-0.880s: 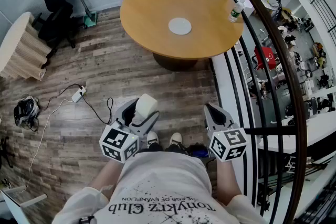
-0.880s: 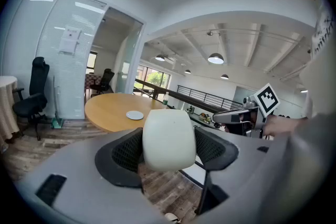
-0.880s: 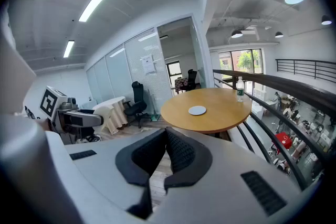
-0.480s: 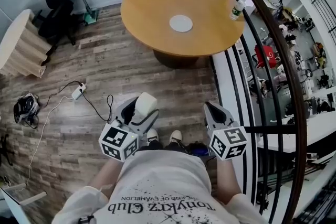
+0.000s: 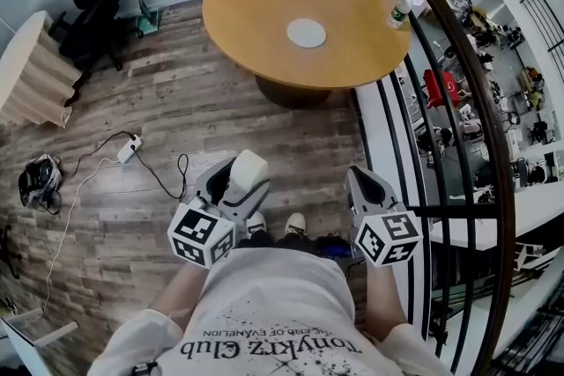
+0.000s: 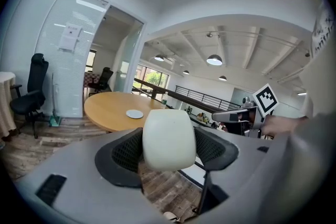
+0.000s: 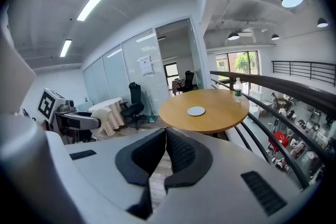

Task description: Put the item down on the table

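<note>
A white rounded block (image 6: 169, 139), possibly foam, is clamped in the left hand-held gripper (image 5: 236, 180) above the plank floor (image 5: 167, 114), well apart from the round wooden tabletop (image 5: 251, 4). The right hand-held gripper (image 7: 165, 147) has its jaws together, empty. A white disc (image 5: 306, 33) and a bottle (image 5: 398, 11) rest on the tabletop beside a dark railing (image 5: 460, 66).

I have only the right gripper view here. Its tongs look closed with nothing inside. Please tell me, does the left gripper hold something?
Observer: Yes. The left gripper has its tongs shut on a cream rounded item.
Operator: Is the item over the table?
Observer: No. In the head view it hangs over the wooden floor; the round table is farther ahead.
Operator: Does something lie on the floor at the left side?
Observer: A white power strip with its cable lies there, out to the left of the left gripper.
</note>
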{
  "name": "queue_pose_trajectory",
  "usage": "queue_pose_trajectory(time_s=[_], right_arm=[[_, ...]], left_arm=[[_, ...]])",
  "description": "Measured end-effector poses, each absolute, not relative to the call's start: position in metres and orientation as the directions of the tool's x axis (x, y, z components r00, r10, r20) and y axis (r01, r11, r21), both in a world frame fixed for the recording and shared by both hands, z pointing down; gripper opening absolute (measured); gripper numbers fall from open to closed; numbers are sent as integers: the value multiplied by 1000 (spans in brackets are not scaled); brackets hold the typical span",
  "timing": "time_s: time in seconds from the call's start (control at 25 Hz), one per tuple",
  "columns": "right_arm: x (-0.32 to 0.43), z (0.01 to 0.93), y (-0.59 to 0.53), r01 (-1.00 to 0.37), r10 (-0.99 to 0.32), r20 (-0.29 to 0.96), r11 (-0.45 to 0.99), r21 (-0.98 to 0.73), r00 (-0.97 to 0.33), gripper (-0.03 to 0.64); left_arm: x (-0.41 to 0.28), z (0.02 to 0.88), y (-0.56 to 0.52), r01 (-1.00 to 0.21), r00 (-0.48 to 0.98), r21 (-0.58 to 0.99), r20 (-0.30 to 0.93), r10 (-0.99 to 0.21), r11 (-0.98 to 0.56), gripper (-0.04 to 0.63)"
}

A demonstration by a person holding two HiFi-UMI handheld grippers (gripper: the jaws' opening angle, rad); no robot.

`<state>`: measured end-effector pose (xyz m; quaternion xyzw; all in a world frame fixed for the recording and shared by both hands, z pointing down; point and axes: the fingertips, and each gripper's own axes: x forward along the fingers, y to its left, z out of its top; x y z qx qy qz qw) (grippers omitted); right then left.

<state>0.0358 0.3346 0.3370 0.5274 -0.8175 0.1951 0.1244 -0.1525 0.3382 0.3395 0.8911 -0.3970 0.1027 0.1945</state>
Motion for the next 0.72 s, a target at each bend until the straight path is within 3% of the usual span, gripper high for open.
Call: queue_pose_trajectory(time_s=[0.72], right_arm=[[20,355,294,-928,-840,397,315,-198,-370,25]], left_arm=[[-184,348,294,-723,686,236,358,-633,-650,322]])
